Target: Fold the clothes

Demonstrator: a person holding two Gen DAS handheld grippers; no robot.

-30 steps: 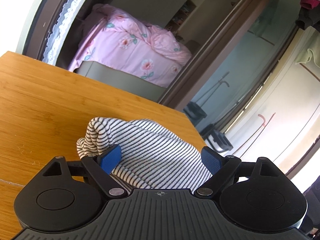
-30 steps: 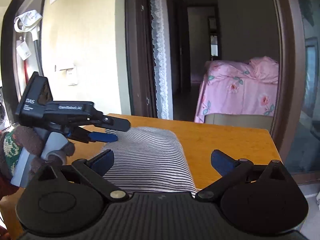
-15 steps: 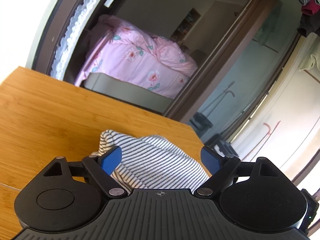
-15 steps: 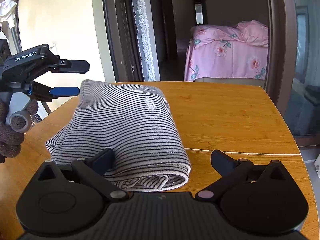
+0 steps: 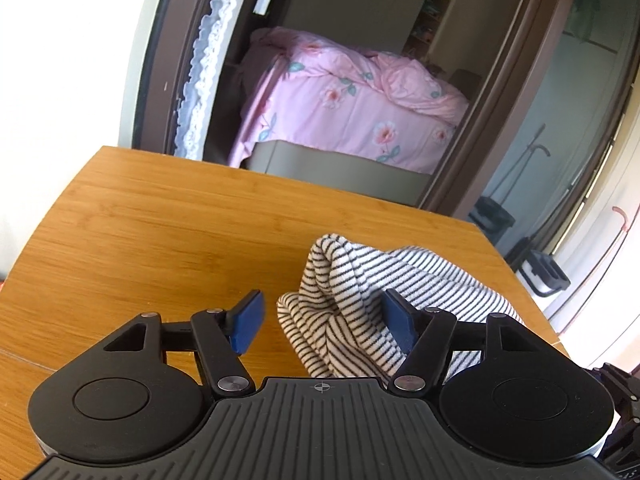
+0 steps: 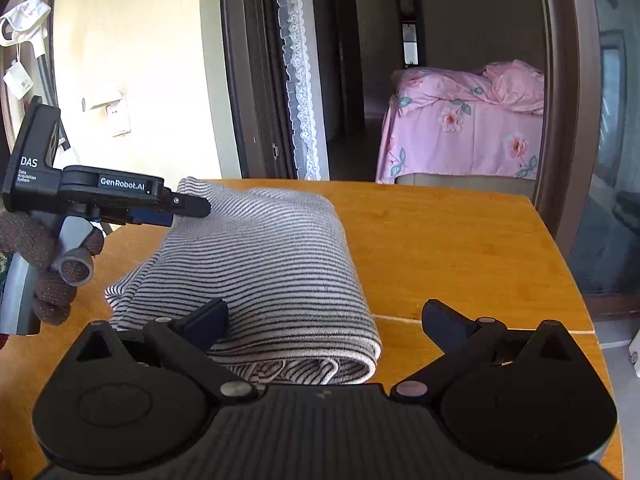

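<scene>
- The striped garment lies as a thick folded bundle on the wooden bench, rounded fold toward the right side and layered edges showing at the near end; it sits toward the bench's near-right part, which keeps it within reach of both tools.
- The left tool stands well open, blue pads spread apart. The loose layered corner of the garment rises between them, with one pad in front of the cloth, but whether it touches I can't tell. Nothing is pinched.
- From the right wrist view, that left tool hangs at the far-left corner of the bundle, held in a knit-gloved hand. My read: it sits there because that corner is the untidy one, where the layers fan out.
- The right tool is also wide open and holds nothing. Its left finger is over the near end of the bundle, its right finger over bare bench.
- Judging by the neat roll and both tools empty, this fits either a fold just laid down and let go, or a bundle about to be gripped for one more fold; the pictures don't settle which.
- A pink floral bed shows through the doorway beyond.
</scene>
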